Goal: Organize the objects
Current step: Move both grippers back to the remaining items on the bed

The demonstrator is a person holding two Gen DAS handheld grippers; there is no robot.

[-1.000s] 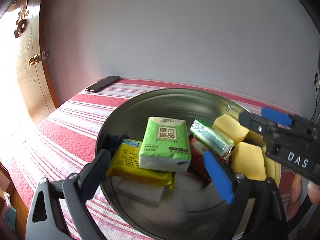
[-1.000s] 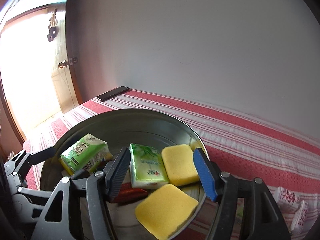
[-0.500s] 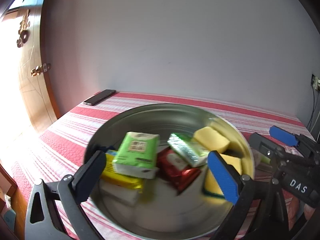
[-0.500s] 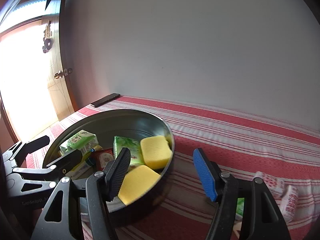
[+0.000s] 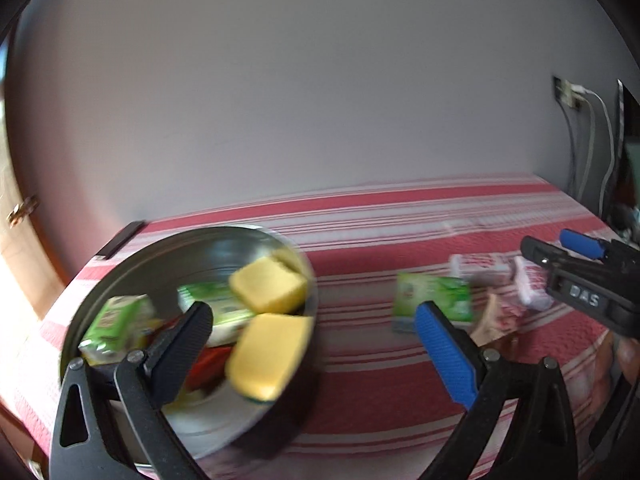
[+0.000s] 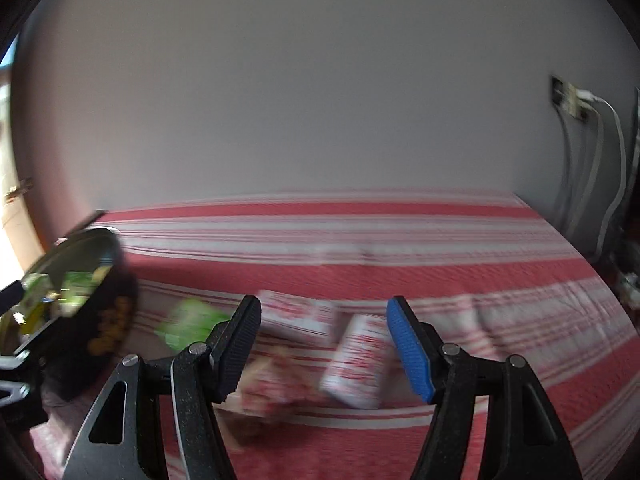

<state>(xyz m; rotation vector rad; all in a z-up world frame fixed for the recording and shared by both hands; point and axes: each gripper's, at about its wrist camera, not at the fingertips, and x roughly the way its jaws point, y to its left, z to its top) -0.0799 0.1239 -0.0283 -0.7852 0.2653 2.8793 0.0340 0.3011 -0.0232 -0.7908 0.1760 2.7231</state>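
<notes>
Item: round metal tin (image 5: pixel 120 276), part-filled; loose packets awaiting sorting.

You are holding both claws spread wide and gripping nothing. Your left claw (image 5: pixel 316 344) is hanging over the near edge of the tin, which is sitting at the left end of the red striped cloth (image 5: pixel 400 380) and already holding two yellow sponges (image 5: pixel 266 284), green tissue packs (image 5: pixel 116 322) and a red packet; they are lying loosely piled, probably dropped in one by one. Your right claw (image 6: pixel 324 344) is pointing at the items outside the tin: a green pack (image 6: pixel 188 322) near its side, and red-and-white packets (image 6: pixel 358 362), one lying in line with the gap between the fingers. That packet looks like your likely next pick. Both views are blurring, so labels are unreadable.
</notes>
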